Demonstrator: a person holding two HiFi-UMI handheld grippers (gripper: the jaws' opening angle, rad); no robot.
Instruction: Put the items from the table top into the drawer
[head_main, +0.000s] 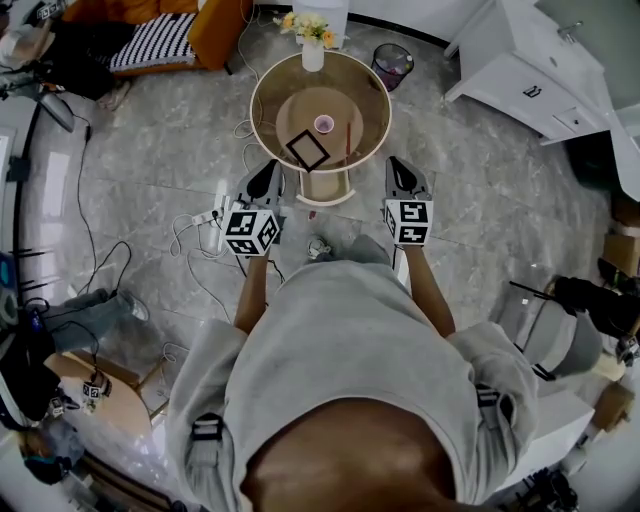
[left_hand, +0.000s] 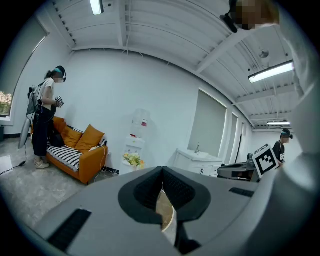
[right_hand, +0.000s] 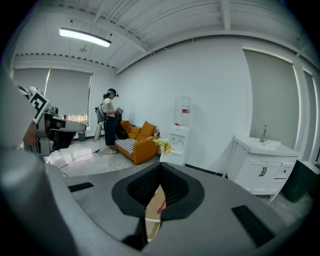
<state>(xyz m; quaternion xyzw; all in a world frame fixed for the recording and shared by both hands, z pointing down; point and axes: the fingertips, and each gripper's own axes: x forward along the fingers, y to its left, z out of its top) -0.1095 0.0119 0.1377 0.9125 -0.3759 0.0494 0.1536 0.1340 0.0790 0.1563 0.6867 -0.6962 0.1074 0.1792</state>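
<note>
Left tongs (head_main: 268, 168) and right tongs (head_main: 401, 166) both clenched, empty, short of the counter (head_main: 262, 108); black frame (head_main: 307, 150), pink cup (head_main: 323, 123) and red stick (head_main: 348, 138) sit above the drawer (head_main: 325, 187); going in clenched risks tipping the cup.

- Round table (head_main: 266, 100) far centre; flower vase (head_main: 313, 45) on its far edge.
- Square frame (head_main: 307, 150) near-left of small cup (head_main: 323, 124).
- Drawer (head_main: 325, 186) projects from table's near side.
- Wastebasket (head_main: 392, 65) far right.
</note>
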